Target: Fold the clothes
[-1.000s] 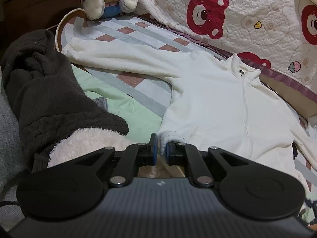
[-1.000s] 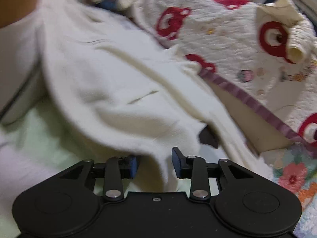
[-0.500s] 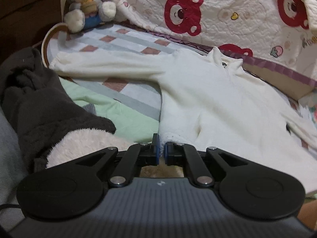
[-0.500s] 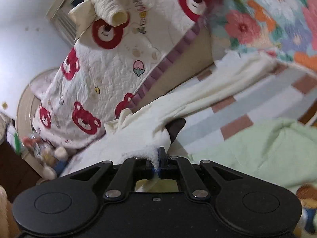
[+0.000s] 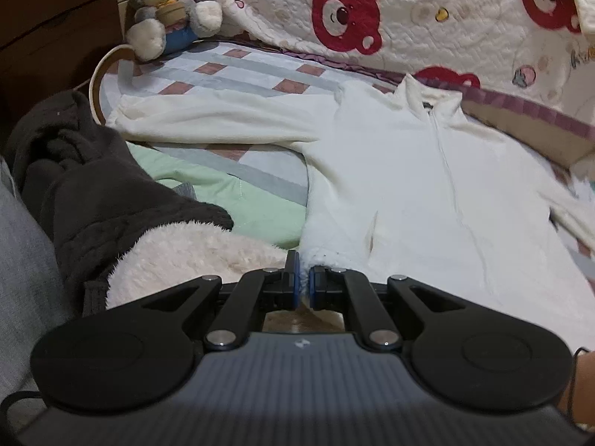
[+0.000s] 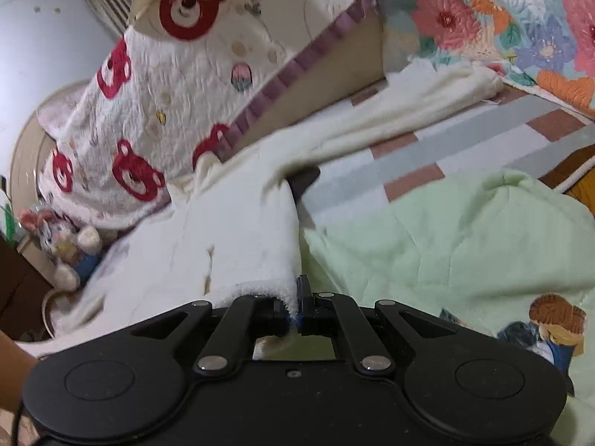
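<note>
A cream fleece zip jacket (image 5: 427,193) lies spread front-up on the bed, collar toward the far side, one sleeve (image 5: 208,119) stretched out to the left. My left gripper (image 5: 304,278) is shut on the jacket's near left hem corner. In the right wrist view the jacket (image 6: 238,230) shows again, its other sleeve (image 6: 409,104) stretched to the far right. My right gripper (image 6: 295,306) is shut on the near right hem corner.
A dark brown garment (image 5: 74,186) with pale fluffy lining (image 5: 193,252) is piled at the near left. A plush rabbit (image 5: 167,7) sits at the bed's far corner. A bear-print quilt (image 5: 427,18) rises behind. A green blanket (image 6: 446,245) and floral quilt (image 6: 502,18) lie right.
My right gripper has closed on the hem corner and swung round with it. The jacket now lies flatter and more spread, and both grippers have drawn the hem toward me.
</note>
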Action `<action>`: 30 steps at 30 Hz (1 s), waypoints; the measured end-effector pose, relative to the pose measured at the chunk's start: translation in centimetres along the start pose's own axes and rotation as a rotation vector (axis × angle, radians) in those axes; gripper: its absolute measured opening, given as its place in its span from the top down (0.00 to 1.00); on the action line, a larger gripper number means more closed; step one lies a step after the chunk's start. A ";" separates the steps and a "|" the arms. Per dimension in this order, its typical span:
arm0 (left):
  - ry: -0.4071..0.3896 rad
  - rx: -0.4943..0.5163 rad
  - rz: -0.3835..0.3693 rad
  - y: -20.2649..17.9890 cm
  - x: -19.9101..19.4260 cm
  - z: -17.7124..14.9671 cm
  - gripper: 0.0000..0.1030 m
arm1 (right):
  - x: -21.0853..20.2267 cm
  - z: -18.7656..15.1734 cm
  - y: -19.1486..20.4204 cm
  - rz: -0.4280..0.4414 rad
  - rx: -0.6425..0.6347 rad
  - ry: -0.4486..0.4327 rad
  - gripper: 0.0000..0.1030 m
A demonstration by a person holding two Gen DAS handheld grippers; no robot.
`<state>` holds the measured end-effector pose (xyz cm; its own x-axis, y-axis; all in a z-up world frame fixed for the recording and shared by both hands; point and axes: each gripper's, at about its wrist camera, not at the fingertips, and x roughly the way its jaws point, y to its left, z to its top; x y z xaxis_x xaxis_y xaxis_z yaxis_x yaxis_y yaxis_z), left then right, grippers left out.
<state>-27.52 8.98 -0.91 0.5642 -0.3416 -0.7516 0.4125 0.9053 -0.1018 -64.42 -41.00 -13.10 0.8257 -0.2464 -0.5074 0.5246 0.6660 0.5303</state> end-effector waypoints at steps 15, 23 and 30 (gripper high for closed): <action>-0.286 -0.134 -0.080 2.9 -7.5 6.3 0.35 | -4.0 3.0 5.4 -0.337 -0.372 0.214 0.77; -0.107 -0.441 -0.108 7.1 9.7 14.1 0.35 | 5.2 11.9 16.5 -0.054 -0.491 0.096 0.63; -0.038 -0.447 -0.072 6.7 20.4 19.2 0.35 | 19.7 18.8 33.3 0.166 -0.797 0.262 0.46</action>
<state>0.52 3.17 -4.42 0.5745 -0.4089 -0.7091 0.1068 0.8963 -0.4304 -26.79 -36.85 7.32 0.7526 0.0035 -0.6584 0.0175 0.9995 0.0254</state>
